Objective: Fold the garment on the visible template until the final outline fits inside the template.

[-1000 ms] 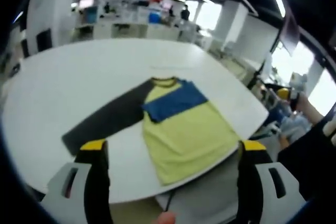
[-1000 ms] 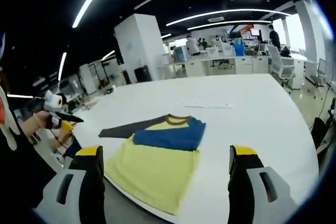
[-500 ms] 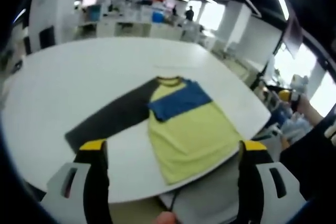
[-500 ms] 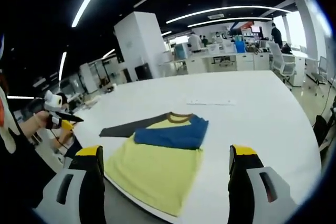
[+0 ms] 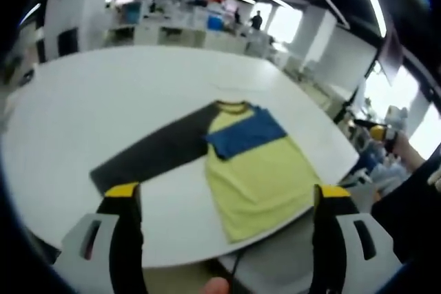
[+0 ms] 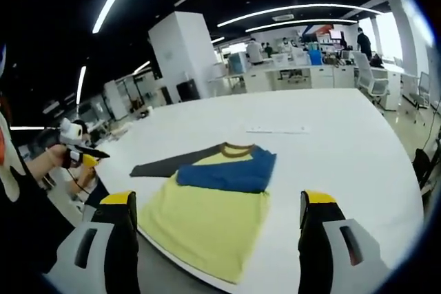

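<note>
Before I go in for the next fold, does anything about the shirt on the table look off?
The shirt is folded unevenly: the blue sleeve is folded across the chest, while the dark sleeve lies stretched out flat on the white table. Its yellow hem sits right at the table's near edge. Both grippers are open, off the cloth.

A yellow garment (image 5: 258,178) lies flat near the white tabletop (image 5: 103,101) edge, blue sleeve (image 5: 247,135) folded across its chest, dark sleeve (image 5: 155,155) stretched out sideways
</note>
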